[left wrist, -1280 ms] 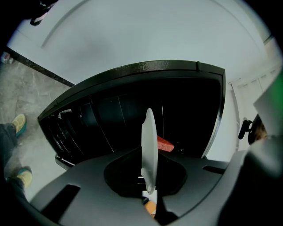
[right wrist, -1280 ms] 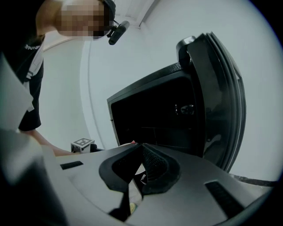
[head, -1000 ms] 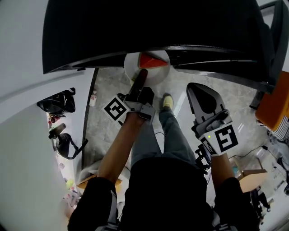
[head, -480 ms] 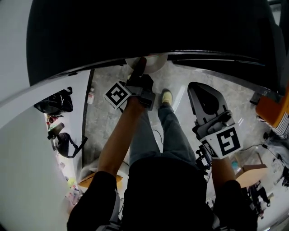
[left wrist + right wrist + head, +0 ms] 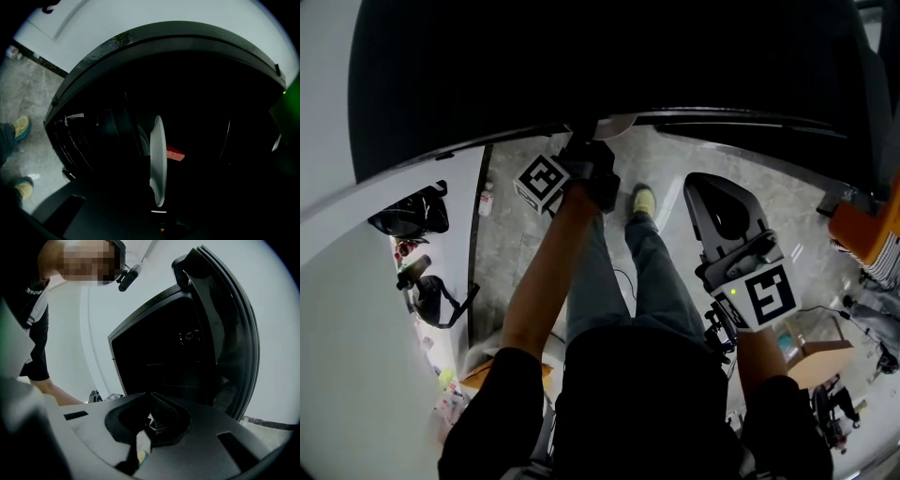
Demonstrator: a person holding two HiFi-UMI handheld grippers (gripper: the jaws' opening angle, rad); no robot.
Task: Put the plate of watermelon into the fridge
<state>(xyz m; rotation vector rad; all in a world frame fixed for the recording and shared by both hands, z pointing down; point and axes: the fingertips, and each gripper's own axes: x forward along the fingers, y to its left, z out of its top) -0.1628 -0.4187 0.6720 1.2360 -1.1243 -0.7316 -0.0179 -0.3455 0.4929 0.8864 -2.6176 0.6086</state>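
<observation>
A white plate [image 5: 157,159] stands edge-on in the left gripper view, with a red watermelon slice [image 5: 174,153] on its right face. My left gripper [image 5: 158,213] is shut on the plate's lower rim, deep in shadow. All around it is the dark inside of the fridge [image 5: 206,108]. In the head view the left gripper [image 5: 584,142] reaches under the fridge's dark edge, and only a sliver of plate [image 5: 616,125] shows. My right gripper [image 5: 719,185] hangs back at the right, shut and holding nothing; its jaws [image 5: 149,420] meet, facing the open fridge [image 5: 164,357] and its door [image 5: 234,333].
Grey stone floor lies below, with the person's shoe [image 5: 644,200] on it. Black bags [image 5: 412,216] and a small bottle [image 5: 492,199] sit by the white wall at left. A cardboard box [image 5: 820,361] and an orange object [image 5: 874,225] are at right.
My left gripper has pushed forward with the plate into the fridge; the plate and watermelon, plainly seen a second ago, are now almost hidden under the dark edge. The right gripper has barely moved.
</observation>
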